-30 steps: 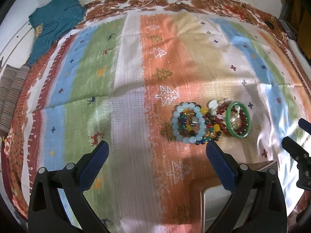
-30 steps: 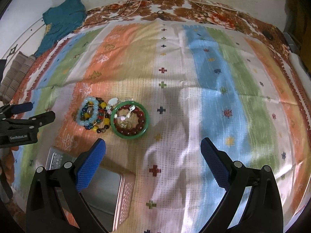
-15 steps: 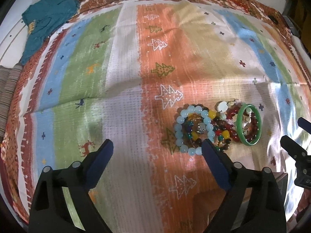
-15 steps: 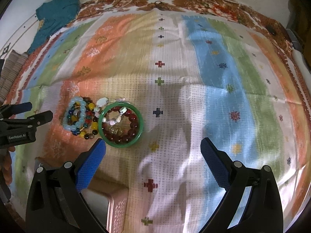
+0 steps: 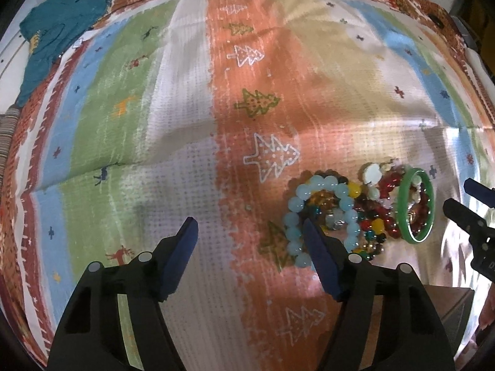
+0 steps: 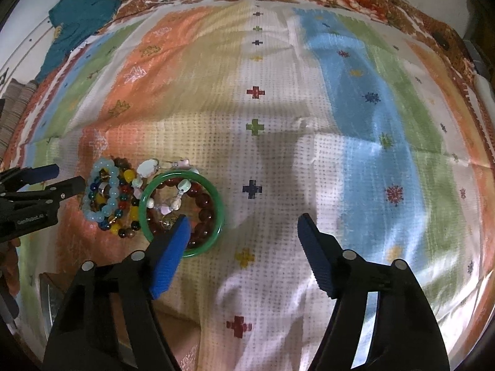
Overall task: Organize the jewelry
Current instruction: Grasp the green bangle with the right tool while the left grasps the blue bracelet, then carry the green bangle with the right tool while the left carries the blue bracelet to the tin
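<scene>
Jewelry sits in 1 tangled heap on the striped, printed cloth (image 6: 278, 160), left of centre in the right wrist view, right of centre in the left wrist view. Countable: 1 smooth green bangle (image 6: 213, 194) (image 5: 402, 204), 1 dark red round-bead bracelet (image 6: 204, 213) lying inside the bangle, 1 pale blue round-bead bracelet (image 5: 292, 216) (image 6: 92, 213), at least 1 mixed-colour bead bracelet w/ yellow, red and dark beads (image 5: 376, 225) (image 6: 128, 191), plus white and pink shell-like pieces (image 6: 148, 167) on a thin chain. Strands overlap, so exact total can't be told.

2 grippers. Left gripper (image 5: 250, 228): jaws closing, only bare cloth between them; its right finger covers part of the blue bracelet's near edge in view, contact can't be told. Right gripper (image 6: 243, 225): jaws closing, nothing between them but cloth; its left finger overlaps the bangle's near rim in view, touching or not can't be told.

Around: 1 teal garment (image 6: 80, 18) at the cloth's far left corner, well apart from the heap. 1 striped brown folded fabric (image 5: 6, 136) at the left edge. 1 metal tin w/ copper-pink rim (image 6: 49, 296) near the heap, mostly hidden behind the right gripper's frame.
</scene>
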Available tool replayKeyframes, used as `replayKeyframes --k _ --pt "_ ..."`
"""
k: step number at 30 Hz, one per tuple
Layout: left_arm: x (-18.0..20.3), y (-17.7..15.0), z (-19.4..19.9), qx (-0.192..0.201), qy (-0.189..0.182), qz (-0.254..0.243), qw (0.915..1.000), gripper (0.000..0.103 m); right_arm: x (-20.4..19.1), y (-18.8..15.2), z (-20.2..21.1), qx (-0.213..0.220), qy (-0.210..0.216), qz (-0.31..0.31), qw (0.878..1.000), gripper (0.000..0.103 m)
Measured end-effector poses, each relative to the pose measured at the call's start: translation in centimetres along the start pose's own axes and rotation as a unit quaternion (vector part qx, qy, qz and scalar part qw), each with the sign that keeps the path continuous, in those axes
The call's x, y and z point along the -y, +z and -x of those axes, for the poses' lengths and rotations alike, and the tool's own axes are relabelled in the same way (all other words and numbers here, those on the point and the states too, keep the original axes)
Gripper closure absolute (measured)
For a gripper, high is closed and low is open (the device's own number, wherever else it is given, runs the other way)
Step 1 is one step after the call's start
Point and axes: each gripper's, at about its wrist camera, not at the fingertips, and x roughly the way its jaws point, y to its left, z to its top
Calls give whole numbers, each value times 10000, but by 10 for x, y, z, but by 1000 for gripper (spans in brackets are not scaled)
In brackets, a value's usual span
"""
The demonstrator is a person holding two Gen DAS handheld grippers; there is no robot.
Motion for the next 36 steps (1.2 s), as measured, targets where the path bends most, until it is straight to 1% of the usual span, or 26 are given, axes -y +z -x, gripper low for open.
replayKeyframes --k 4,6,9,13,14,15,17,19,20,21,23,24,25,26,28,32,36 --pt "3 -2 -11 -109 -15 -74 9999 34 -2 2 -7 -61 21 31 10000 45" --pt "6 -3 -15 -111 90 -208 9997 34 -3 2 -10 -102 33 46 9999 52" --pt "8 -2 -16 -94 171 -256 9995 34 -2 3 -15 -152 40 56 9999 60" --pt "9 0 -17 -52 187 -240 9995 41 -3 6 -20 -175 60 95 9998 62" --pt "8 1 -17 -44 184 -240 9995 43 -2 7 -21 -159 78 98 9998 65" --pt "9 1 -17 -37 180 -244 9995 46 -3 8 -21 -158 76 105 9998 70" --pt "14 1 -17 -29 194 -246 9995 52 -5 9 -25 -193 84 151 9997 75" --pt "17 -1 -17 -13 202 -240 9995 58 -7 9 -28 -209 77 200 9996 78" --pt "16 -2 -17 -5 209 -246 9995 60 -8 9 -29 -222 62 231 9995 79" --pt "16 -2 -17 2 215 -254 9994 63 -10 9 -31 -221 22 279 9994 80" --pt "20 -3 -17 11 224 -286 9993 73 -12 7 -32 -211 -67 373 9991 84" --pt "21 -2 -18 20 233 -310 9992 86 -14 7 -33 -197 -60 420 9989 89" --pt "23 -3 -18 25 265 -342 9991 92 -14 8 -33 -190 -39 424 9989 93" --pt "25 -3 -17 21 288 -341 9990 92 -13 8 -33 -183 -40 421 9989 95" --pt "26 -3 -16 30 296 -314 9991 92 -13 8 -31 -162 -31 440 9989 95" --pt "21 -2 -9 15 167 -216 9996 92 -12 8 -21 -75 31 414 9991 95" --pt "16 -2 9 154 81 -197 9997 92 -15 8 -1 106 121 427 9990 95"
